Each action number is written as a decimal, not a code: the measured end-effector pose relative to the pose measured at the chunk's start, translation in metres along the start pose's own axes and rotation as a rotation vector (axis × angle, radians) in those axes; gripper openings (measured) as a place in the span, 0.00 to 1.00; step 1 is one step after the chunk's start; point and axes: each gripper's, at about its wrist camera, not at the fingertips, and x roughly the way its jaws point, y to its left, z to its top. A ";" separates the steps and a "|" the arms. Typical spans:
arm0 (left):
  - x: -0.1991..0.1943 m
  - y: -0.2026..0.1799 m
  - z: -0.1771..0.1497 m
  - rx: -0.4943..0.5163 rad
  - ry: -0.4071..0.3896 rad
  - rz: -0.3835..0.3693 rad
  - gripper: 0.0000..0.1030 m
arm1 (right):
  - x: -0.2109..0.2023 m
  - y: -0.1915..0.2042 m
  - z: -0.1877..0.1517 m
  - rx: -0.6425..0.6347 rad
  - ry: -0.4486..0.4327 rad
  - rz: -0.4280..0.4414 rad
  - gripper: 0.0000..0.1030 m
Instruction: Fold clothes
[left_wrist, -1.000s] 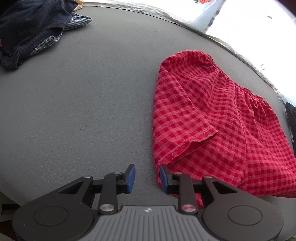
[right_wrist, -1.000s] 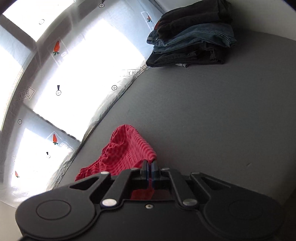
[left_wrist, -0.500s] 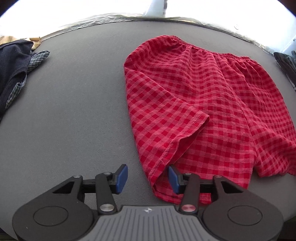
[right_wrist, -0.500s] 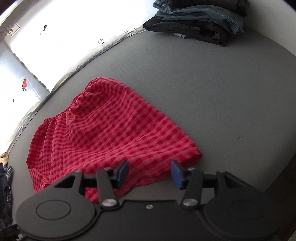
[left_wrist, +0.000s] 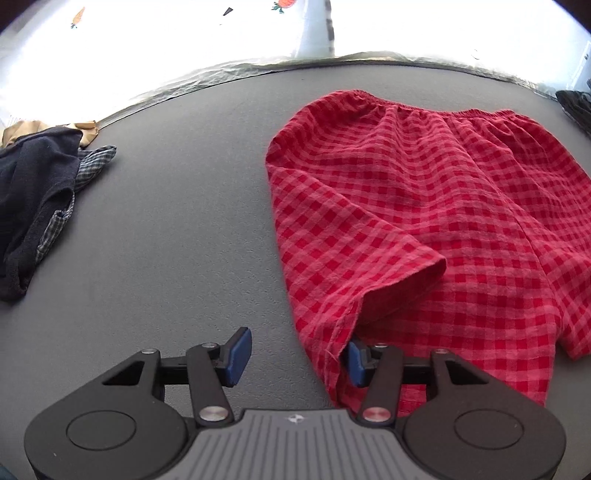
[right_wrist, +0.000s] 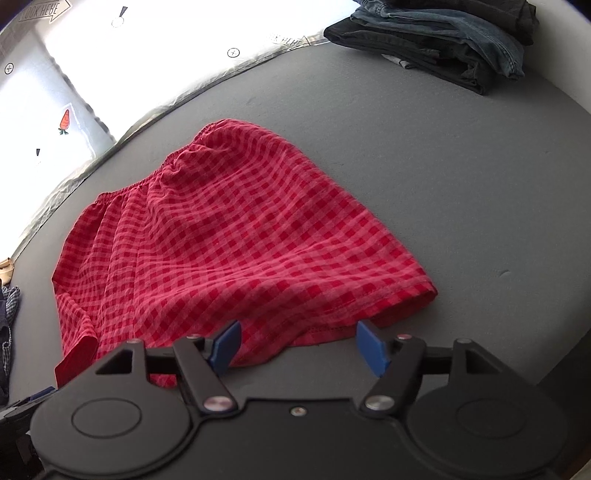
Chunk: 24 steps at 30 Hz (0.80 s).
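The red checked shorts (left_wrist: 424, 206) look like crinkly woven cotton, the worktop (left_wrist: 177, 229) matt grey felt, the jeans (right_wrist: 461, 33) denim.

A grey counter (left_wrist: 177, 229) meets a bright white wall (right_wrist: 122, 74) printed with small carrots (right_wrist: 64, 120), arrows and the words "LOOK HERE" (right_wrist: 40, 11).

A flat grey surface (left_wrist: 177, 229) fills most of the room in front of me, matte and slightly textured. Along its far edge runs a crinkled silvery strip (left_wrist: 207, 75). Beyond that stand bright white panels (right_wrist: 155, 48), washed out by strong light, printed with small carrots (right_wrist: 64, 121), crosshair circles (right_wrist: 233, 52) and an arrow reading "LOOK HERE" (right_wrist: 44, 11).
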 end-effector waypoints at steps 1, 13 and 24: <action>-0.001 0.014 0.000 -0.077 -0.002 0.011 0.52 | 0.001 0.002 0.000 -0.006 0.003 0.003 0.68; -0.009 0.121 -0.045 -0.689 0.097 0.047 0.52 | 0.016 0.011 0.003 -0.041 0.052 0.023 0.70; -0.020 0.080 -0.027 -0.415 0.040 0.007 0.59 | 0.025 0.008 0.002 -0.014 0.078 0.022 0.72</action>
